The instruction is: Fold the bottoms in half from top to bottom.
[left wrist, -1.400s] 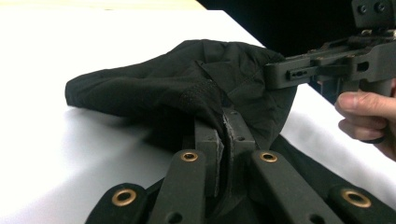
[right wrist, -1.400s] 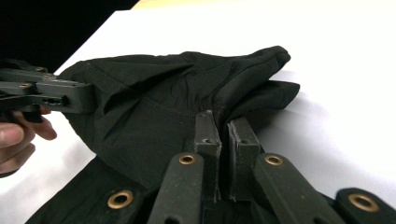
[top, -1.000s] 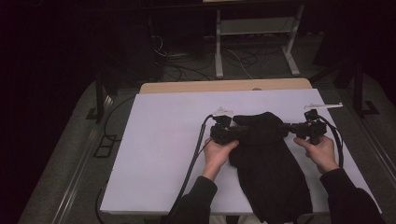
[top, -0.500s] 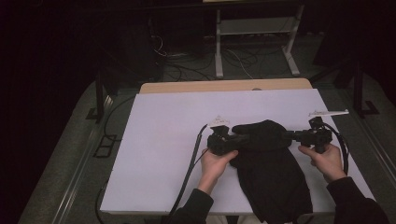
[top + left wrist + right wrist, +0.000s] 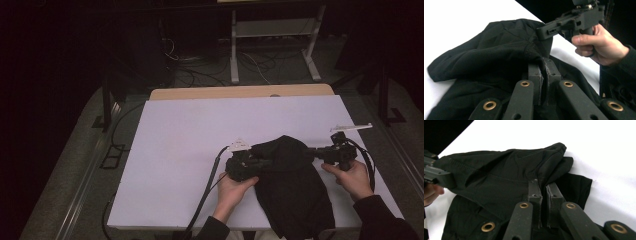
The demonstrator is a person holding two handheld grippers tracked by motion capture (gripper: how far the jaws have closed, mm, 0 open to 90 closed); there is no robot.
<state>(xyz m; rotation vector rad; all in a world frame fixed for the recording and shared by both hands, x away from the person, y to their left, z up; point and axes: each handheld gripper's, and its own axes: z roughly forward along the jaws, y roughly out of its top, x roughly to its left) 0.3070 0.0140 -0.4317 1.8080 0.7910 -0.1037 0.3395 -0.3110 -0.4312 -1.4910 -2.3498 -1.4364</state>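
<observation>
A black garment [image 5: 292, 192] lies on the white table [image 5: 185, 150], its lower end hanging over the near edge. My left gripper [image 5: 259, 161] is shut on the garment's upper left edge, and my right gripper [image 5: 314, 152] is shut on its upper right edge. The cloth bunches up in a hump between them. In the left gripper view the left gripper [image 5: 544, 63] pinches a fold of the garment [image 5: 486, 57], with the right gripper [image 5: 542, 32] and its hand [image 5: 604, 47] beyond. In the right gripper view the right gripper [image 5: 543, 184] clamps the hem of the garment [image 5: 499, 177].
A wooden board [image 5: 240, 92] sticks out past the table's far edge. Behind it a white metal stand [image 5: 272, 35] and cables stand on the dark floor. The left gripper's cable [image 5: 206, 195] trails off the near edge. The table's left half is bare white.
Both hands have drawn toward the person, carrying the garment's upper edge with them. The cloth now humps higher between the grippers.
</observation>
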